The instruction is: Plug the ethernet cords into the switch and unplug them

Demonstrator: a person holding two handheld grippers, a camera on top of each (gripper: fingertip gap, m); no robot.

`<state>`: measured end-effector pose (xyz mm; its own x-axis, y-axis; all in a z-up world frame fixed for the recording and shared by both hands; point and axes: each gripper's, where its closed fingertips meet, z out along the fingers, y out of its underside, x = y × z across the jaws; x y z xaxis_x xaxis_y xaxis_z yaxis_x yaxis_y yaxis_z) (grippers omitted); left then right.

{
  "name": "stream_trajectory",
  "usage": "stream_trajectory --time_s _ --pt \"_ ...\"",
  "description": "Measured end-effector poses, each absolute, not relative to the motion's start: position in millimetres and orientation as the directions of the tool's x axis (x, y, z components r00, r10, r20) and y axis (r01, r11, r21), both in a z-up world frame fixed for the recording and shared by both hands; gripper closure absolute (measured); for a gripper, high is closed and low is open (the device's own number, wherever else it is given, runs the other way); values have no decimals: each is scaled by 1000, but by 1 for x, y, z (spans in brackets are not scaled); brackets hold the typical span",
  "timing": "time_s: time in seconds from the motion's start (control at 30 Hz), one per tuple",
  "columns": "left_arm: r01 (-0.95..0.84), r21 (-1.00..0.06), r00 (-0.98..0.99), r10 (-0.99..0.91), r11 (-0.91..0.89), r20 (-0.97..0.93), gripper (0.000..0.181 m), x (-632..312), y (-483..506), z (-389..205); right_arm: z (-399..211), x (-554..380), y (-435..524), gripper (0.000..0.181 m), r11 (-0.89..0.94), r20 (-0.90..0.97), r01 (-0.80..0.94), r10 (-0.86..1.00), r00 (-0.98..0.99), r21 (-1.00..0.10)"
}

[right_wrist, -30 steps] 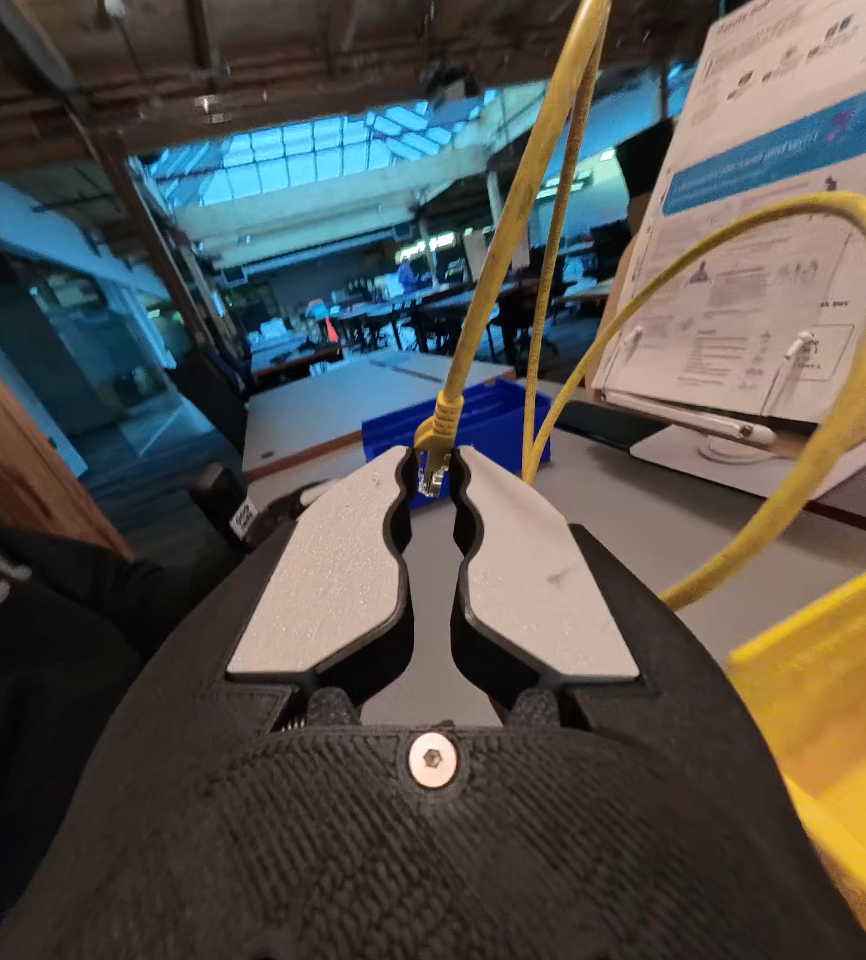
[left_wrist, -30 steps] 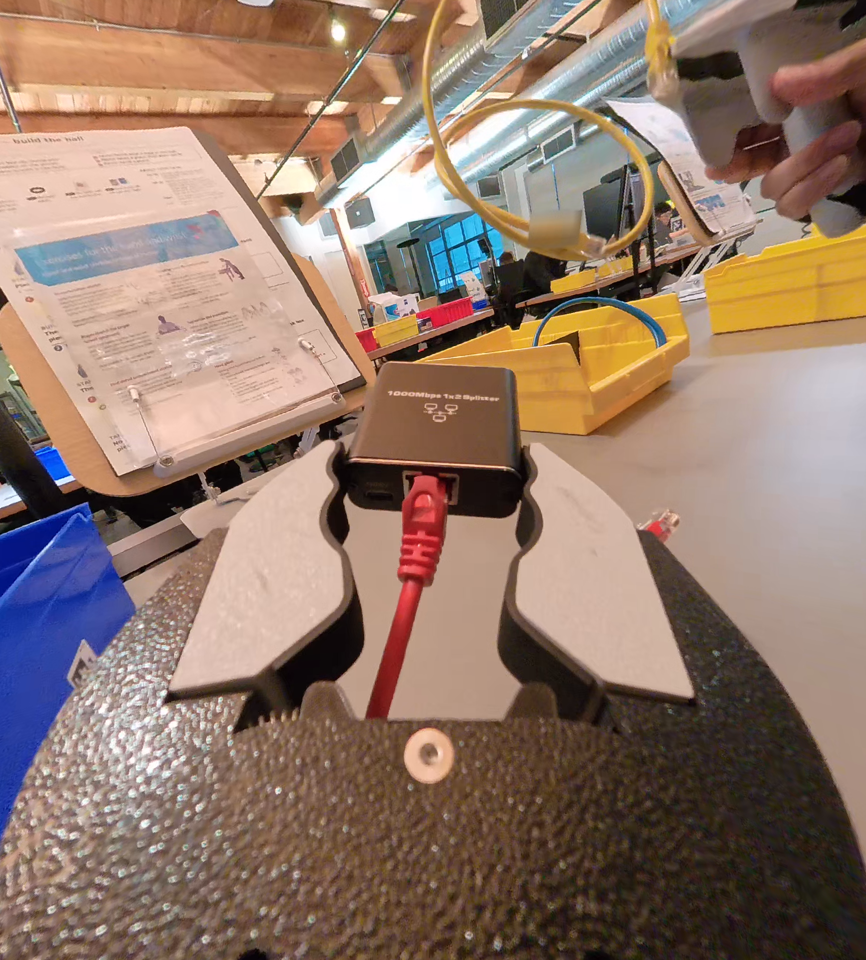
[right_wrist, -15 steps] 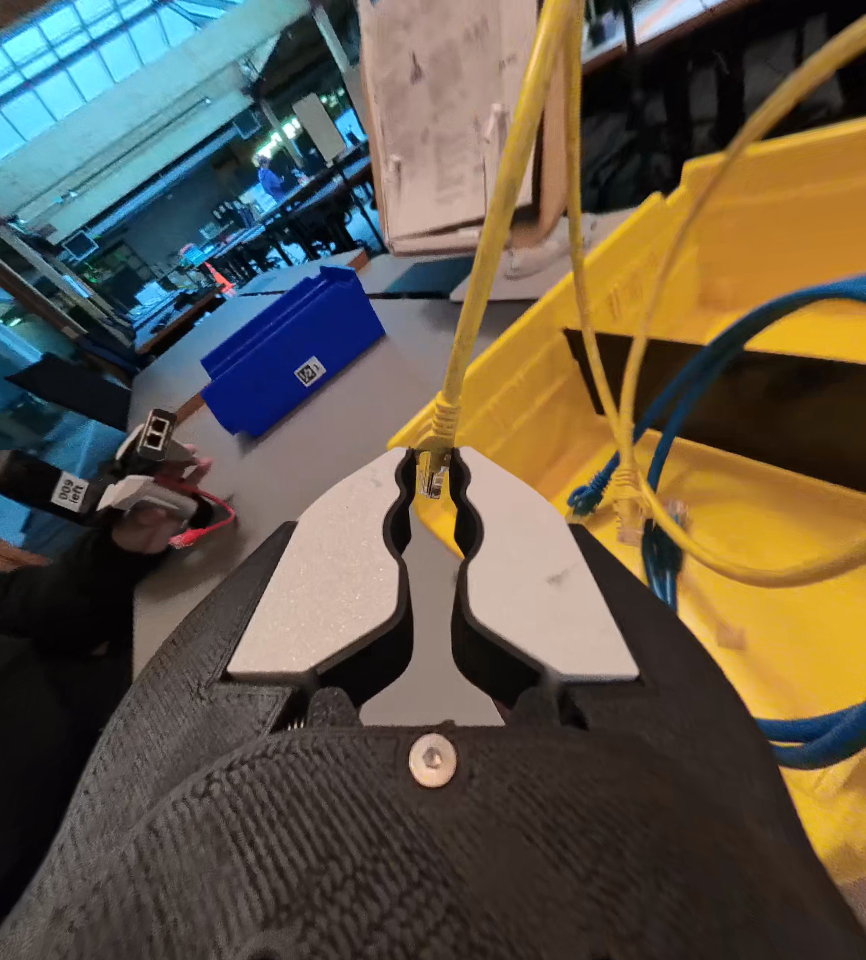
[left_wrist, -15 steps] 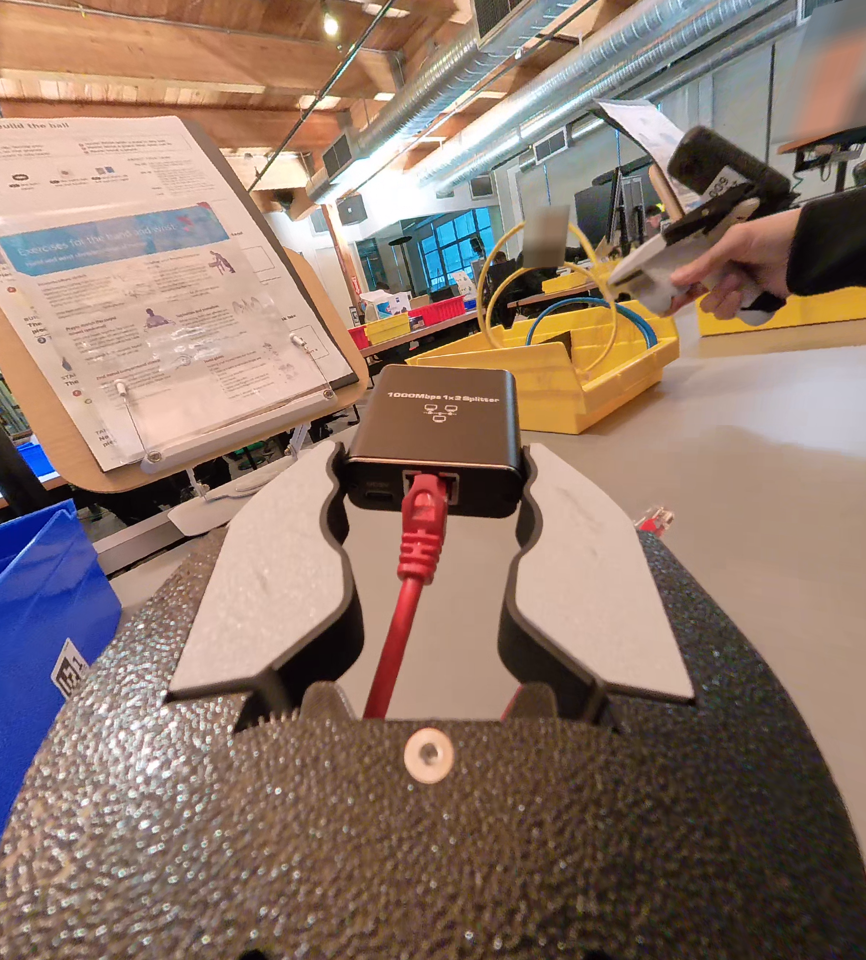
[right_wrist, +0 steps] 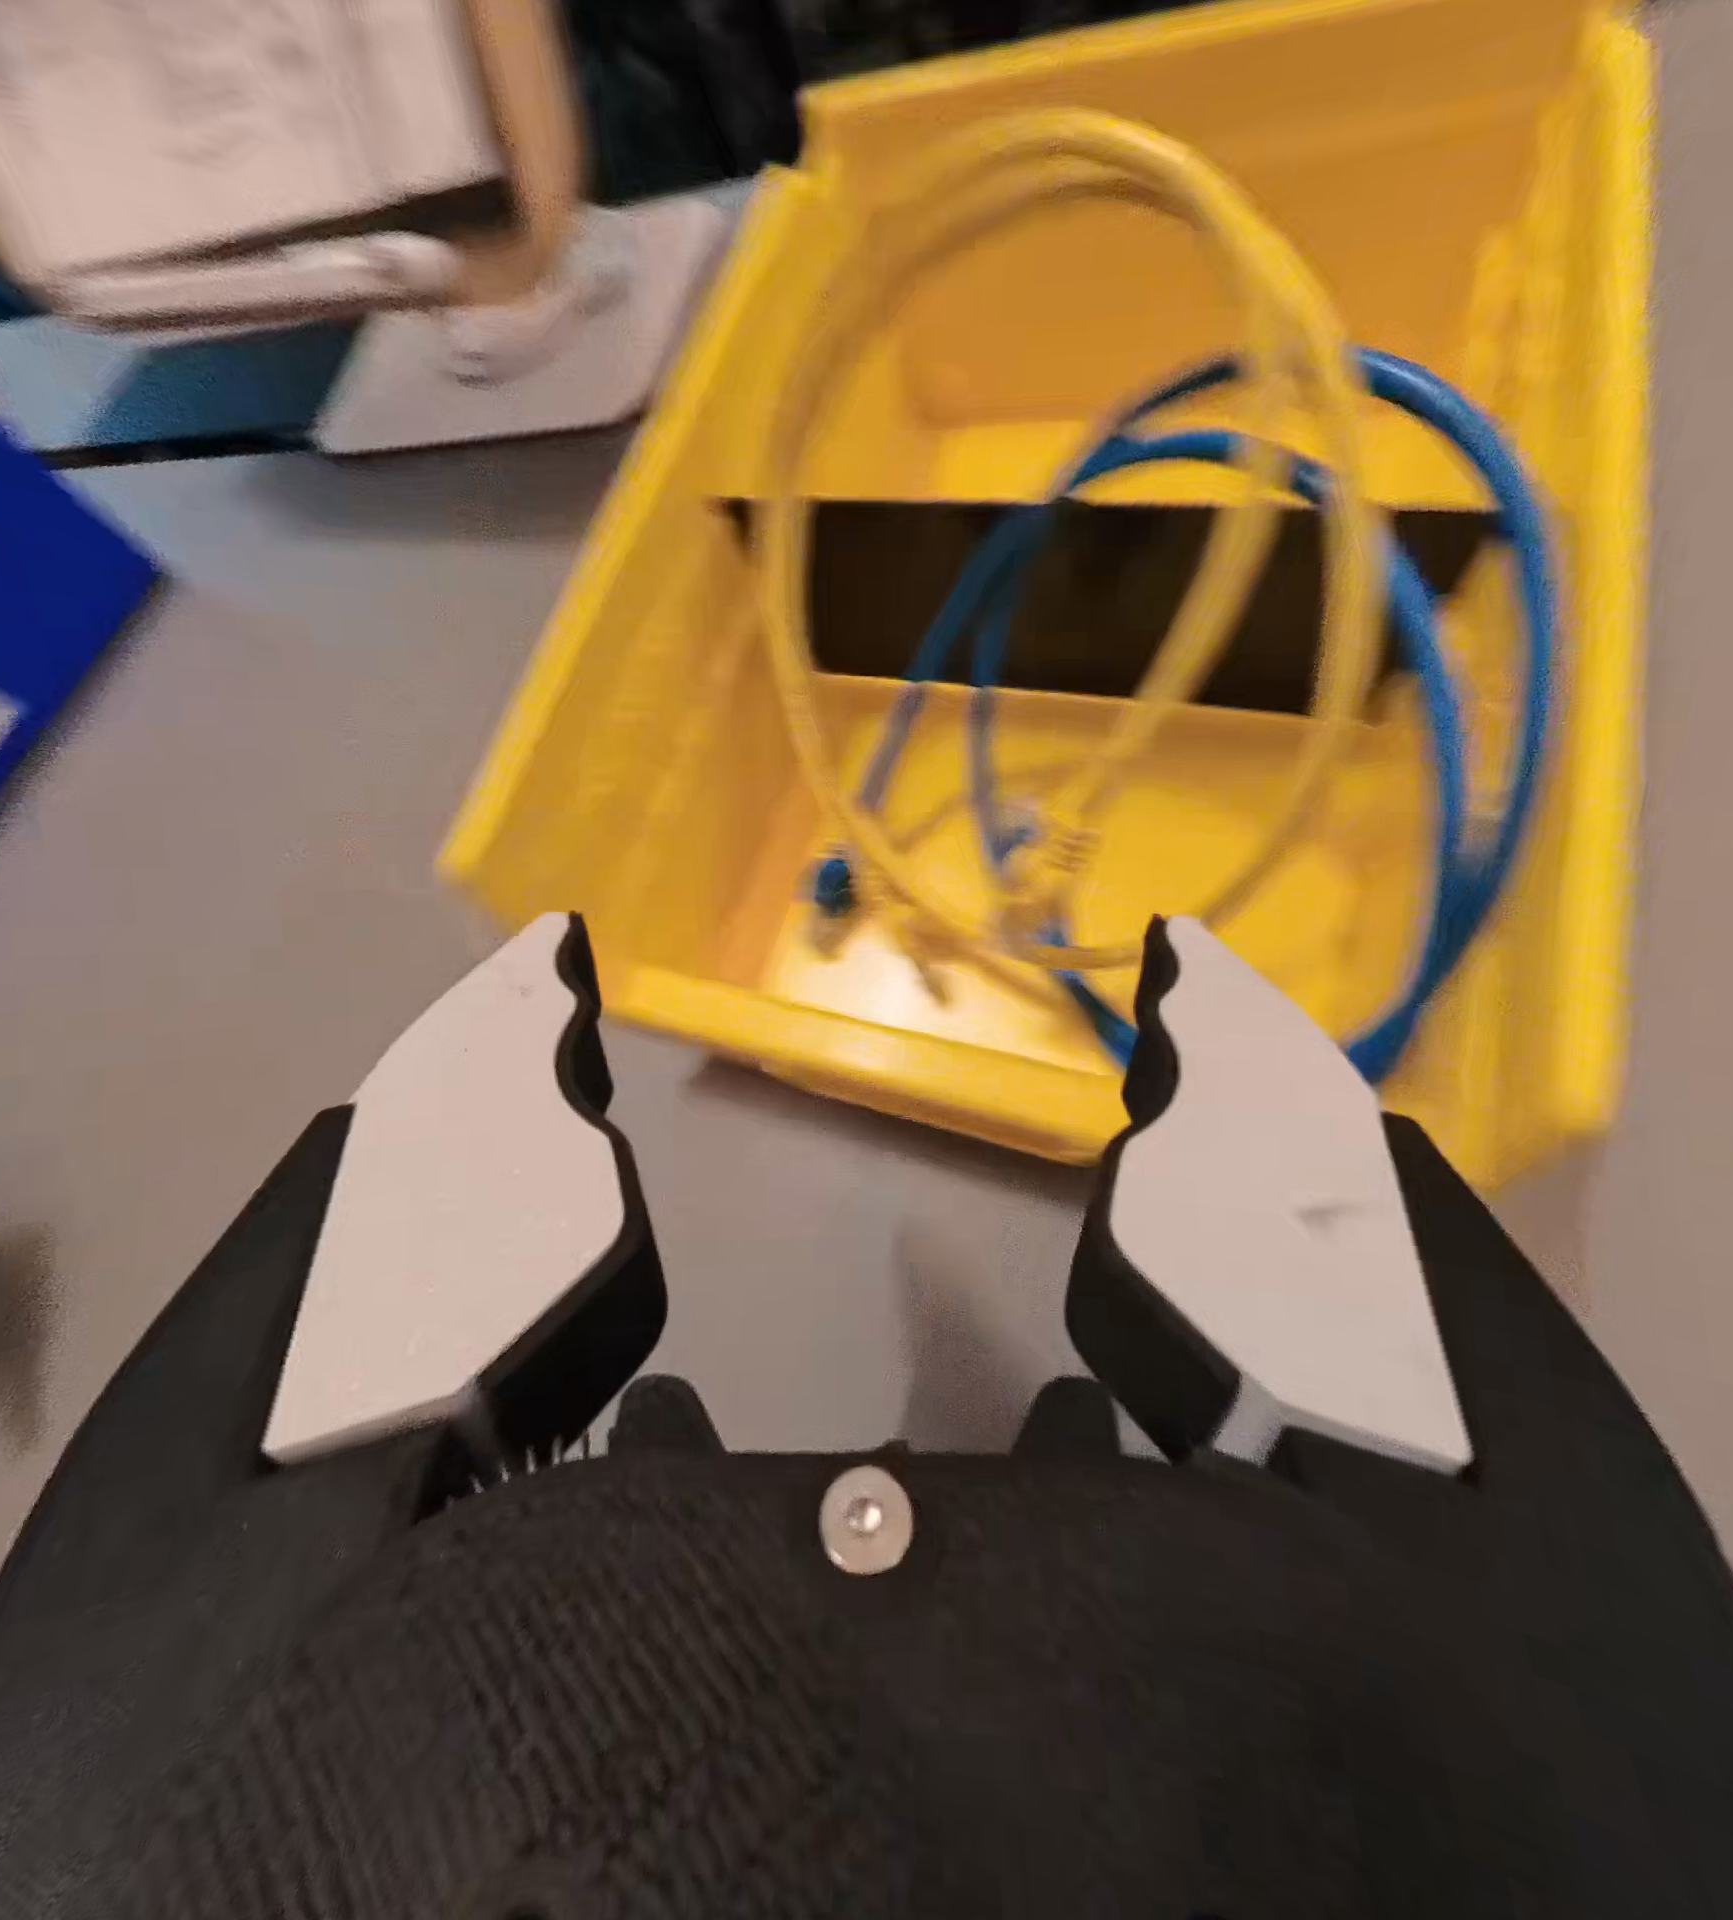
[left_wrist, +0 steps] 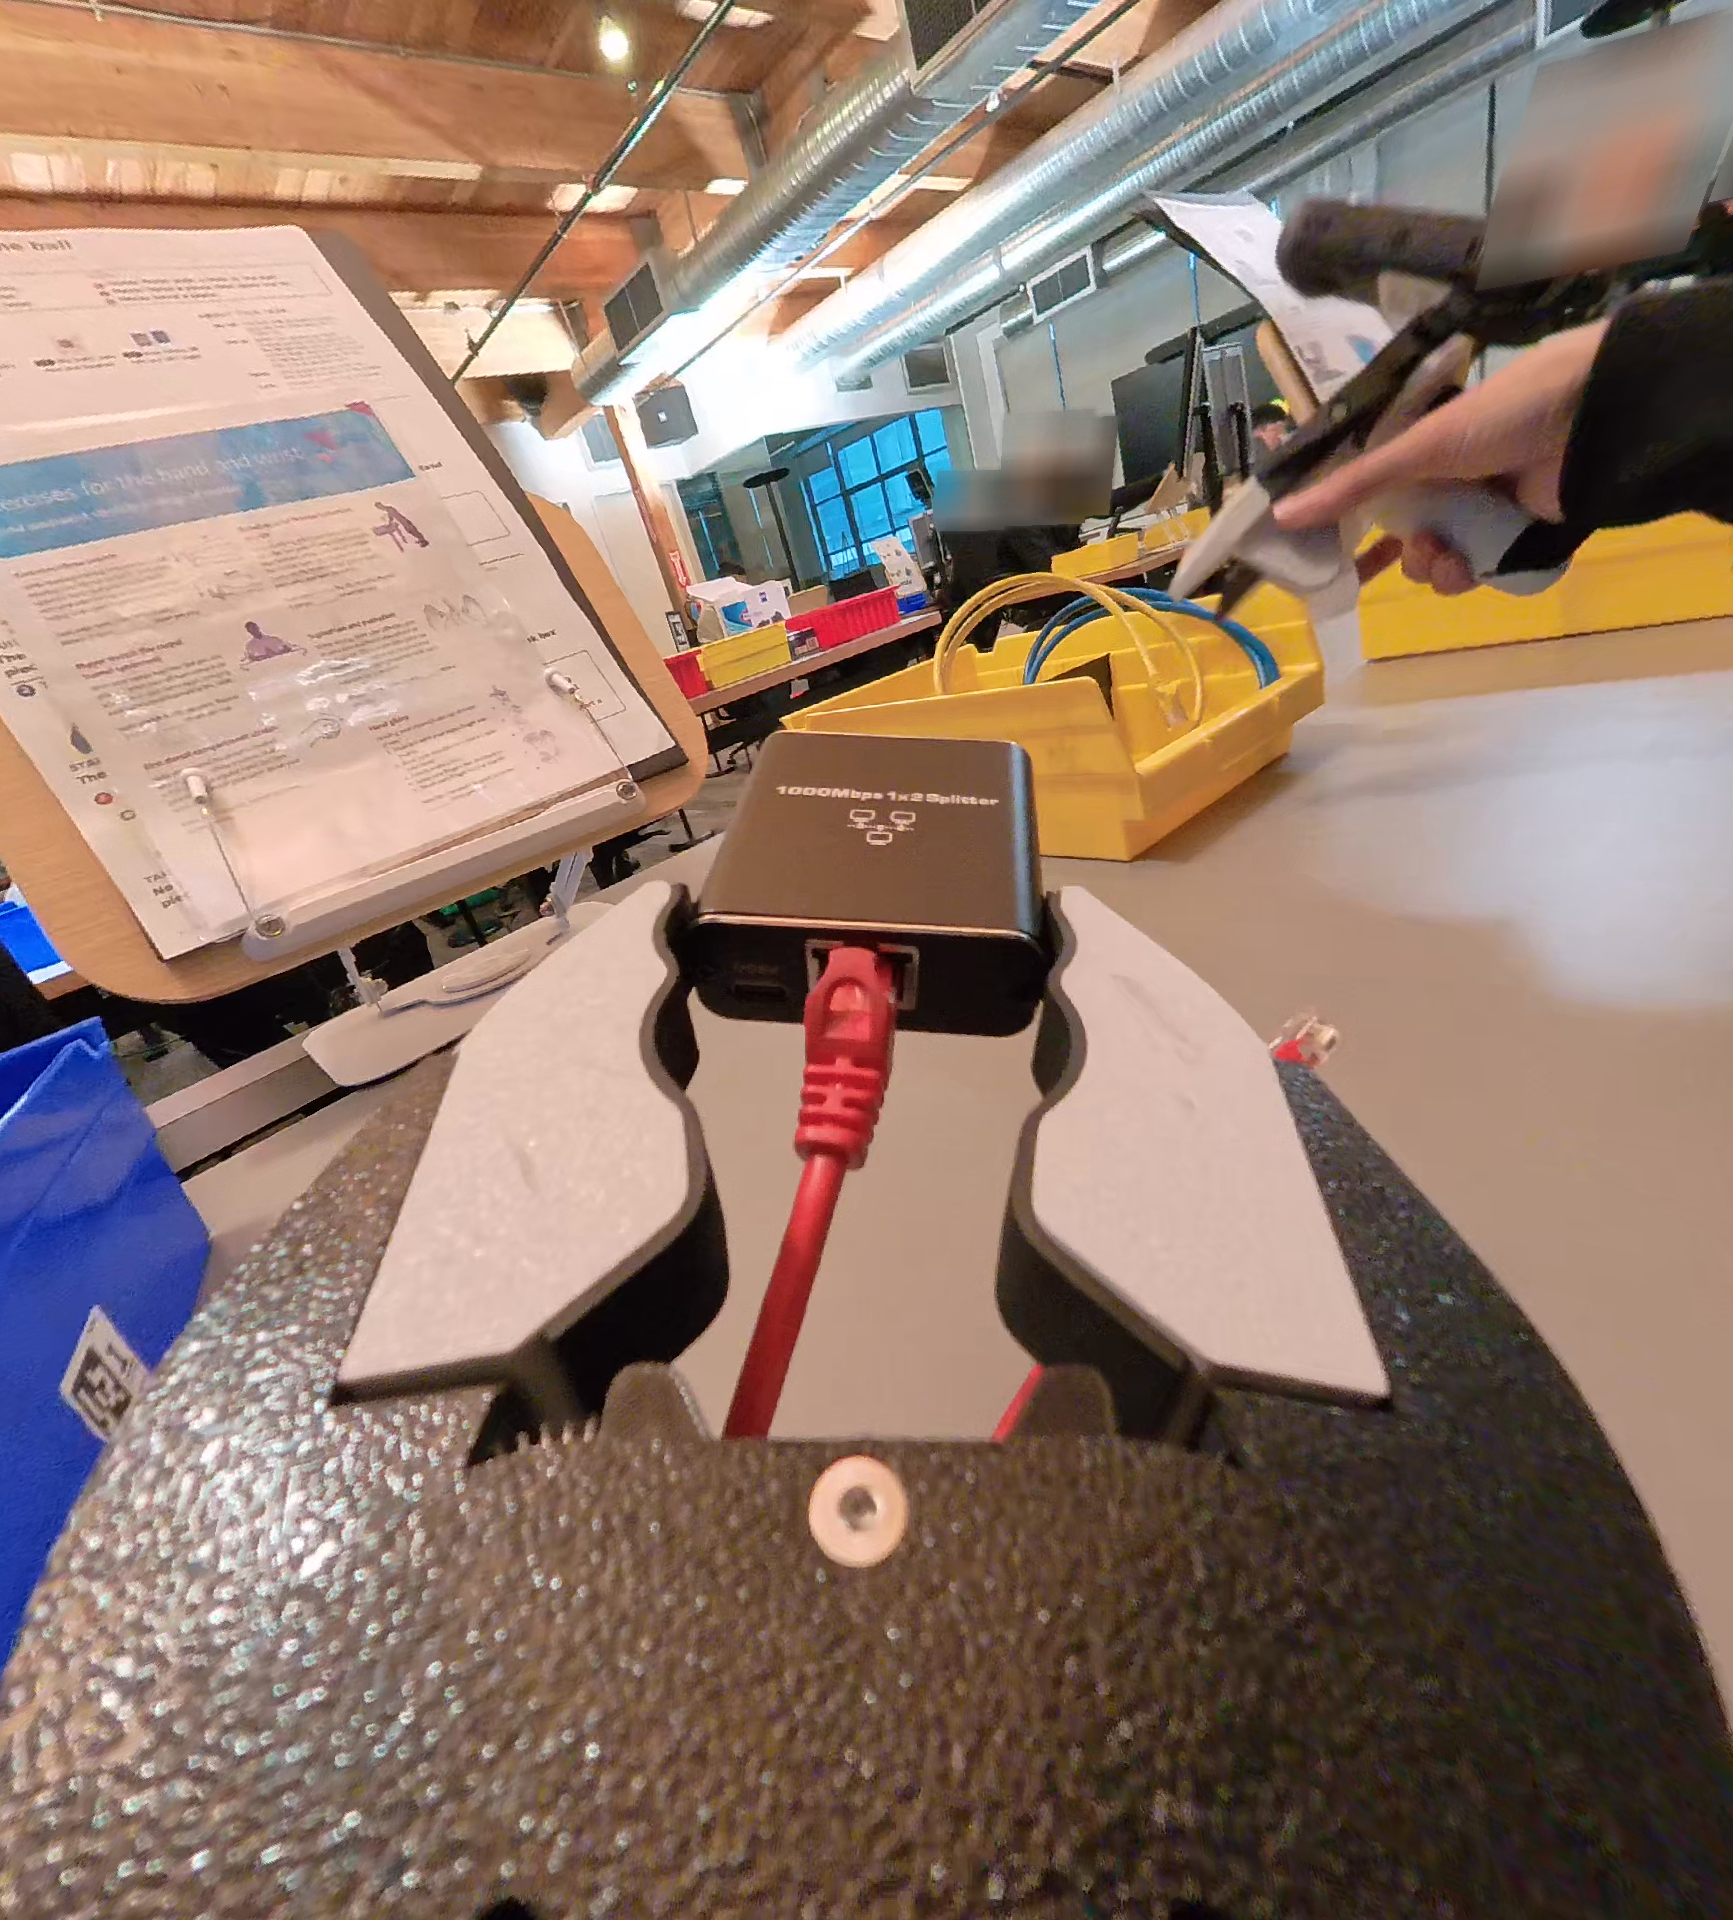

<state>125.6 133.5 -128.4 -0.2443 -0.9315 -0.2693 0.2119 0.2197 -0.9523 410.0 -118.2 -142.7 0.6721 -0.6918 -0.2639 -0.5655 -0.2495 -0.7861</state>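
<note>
My left gripper (left_wrist: 867, 909) is shut on the black switch (left_wrist: 877, 831) and holds it by its sides. A red ethernet cord (left_wrist: 841, 1081) is plugged into the port that faces the camera; its other plug (left_wrist: 1303, 1039) lies on the table to the right. My right gripper (right_wrist: 867, 935) is open and empty, just in front of the yellow bin (right_wrist: 654, 665). The yellow cord (right_wrist: 1246, 416) lies coiled in that bin with a blue cord (right_wrist: 1475, 665). In the left wrist view the right gripper (left_wrist: 1220, 566) hovers over the bin (left_wrist: 1101, 800), and the yellow cord (left_wrist: 1059, 603) shows there too.
A document stand (left_wrist: 218, 582) with printed sheets stands at the left rear. A blue bin (left_wrist: 20, 1247) sits at the left, also in the right wrist view (right_wrist: 0, 623). Another yellow bin (left_wrist: 1568, 592) lies far right. The grey table (left_wrist: 1516, 935) stretches to the right.
My right gripper carried the yellow cord over to the yellow bin, opened and let it go; the cord now lies in the bin. My left gripper kept holding the switch.
</note>
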Motion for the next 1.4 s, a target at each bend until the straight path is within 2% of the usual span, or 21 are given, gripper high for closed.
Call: stream_trajectory --time_s 0.07,0.13,0.17,0.23,0.37,0.53,0.6,0.67,0.7,0.83,0.93,1.0,1.07,1.1,1.17,1.2,1.23,1.3,1.37,1.4 --pt "215 -951 -276 -921 221 -277 119 125 128 -129 -122 355 -75 88 -279 -338 -519 -503 796 -808" --pt "222 -950 -310 -908 221 -283 119 125 123 -130 -105 278 -20 94 -319 -476 -505 -171 863 -802" --pt "229 -949 -335 -898 216 -285 119 124 119 -129 -101 238 1 101 -355 -536 -505 -15 844 -786" --pt "254 -943 -387 -871 216 -303 119 120 111 -126 -101 170 33 96 -438 -626 -500 212 750 -747" --pt "310 -901 -440 -794 303 -419 119 109 99 -118 -101 98 78 100 -503 -695 -489 415 587 -713" --pt "345 -867 -484 -723 360 -493 119 96 97 -108 -103 75 106 124 -511 -713 -498 485 506 -701" --pt "342 -857 -505 -694 386 -514 119 93 99 -108 -98 74 108 144 -476 -691 -501 523 499 -723" --pt "344 -851 -541 -657 397 -525 119 88 100 -110 -96 75 109 145 -463 -696 -521 522 494 -717" --pt "345 -849 -567 -632 401 -529 119 86 99 -113 -99 74 108 151 -483 -702 -511 518 488 -711" --pt "361 -795 -623 -508 488 -595 119 76 97 -127 -123 63 100 154 -556 -666 -376 536 519 -741" --pt "345 -783 -543 -570 518 -617 117 86 107 -123 -118 70 109 156 -478 -675 -477 539 504 -737" --pt "356 -793 -442 -659 494 -609 106 91 117 -105 -111 81 111 156 -377 -637 -521 554 536 -766" --pt "425 -801 -306 -765 422 -566 103 89 130 -74 -104 99 115 156 -286 -636 -585 518 572 -759" --pt "457 -803 -216 -828 382 -517 108 87 141 -57 -101 112 118 156 -225 -639 -620 481 600 -752" --pt "495 -828 -156 -910 264 -383 134 82 155 -40 -88 135 115 156 -71 -630 -676 445 637 -734" --pt "475 -865 -196 -940 159 -281 142 84 158 -41 -79 141 112 156 13 -605 -685 457 651 -728" --pt "423 -905 -267 -950 34 -160 142 89 156 -46 -70 143 109 156 96 -573 -685 471 671 -722" --pt "240 -946 -420 -902 -219 103 131 104 146 -64 -58 139 105 156 215 -508 -666 496 704 -714" --pt "83 -915 -546 -786 -396 290 109 109 129 -77 -49 131 104 156 295 -460 -651 512 726 -699" --pt "44 -885 -616 -710 -463 341 115 106 120 -76 -49 127 106 156 308 -451 -646 512 731 -698"
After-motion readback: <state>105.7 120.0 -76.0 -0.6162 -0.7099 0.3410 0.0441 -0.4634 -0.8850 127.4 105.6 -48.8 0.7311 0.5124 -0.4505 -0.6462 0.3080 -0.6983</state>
